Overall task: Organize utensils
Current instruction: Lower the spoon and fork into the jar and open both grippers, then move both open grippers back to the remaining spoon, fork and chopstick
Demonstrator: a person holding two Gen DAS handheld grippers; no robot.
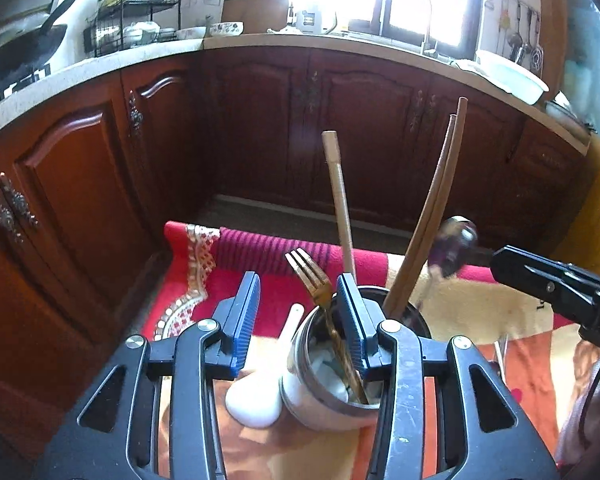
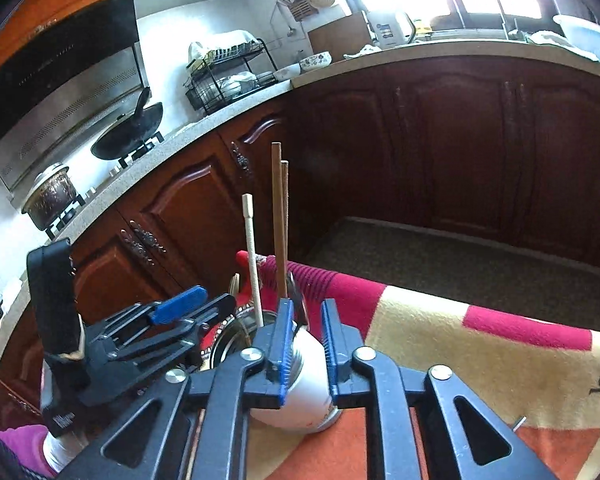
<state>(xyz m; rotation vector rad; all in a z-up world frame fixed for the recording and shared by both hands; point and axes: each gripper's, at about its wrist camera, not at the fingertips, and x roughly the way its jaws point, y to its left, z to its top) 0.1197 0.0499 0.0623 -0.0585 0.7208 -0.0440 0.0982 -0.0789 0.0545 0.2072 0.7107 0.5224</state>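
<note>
— What stands by the white cup [image 2: 300, 380]?
— The right gripper [image 2: 306, 344], jaws parted, straddles its rim. Two brown chopsticks [image 2: 279, 224] and a pale stick [image 2: 253, 260] rise behind it.
— And left of the cup?
— The left gripper [image 2: 168, 320], on a patterned blanket [image 2: 480, 360].

The metal spoon [image 1: 454, 246] is motion-blurred; its handle disappears behind the chopsticks [image 1: 428, 216]. The cup [image 2: 300, 384] hides partly behind the right tool's fingers [image 2: 281, 354].
</note>
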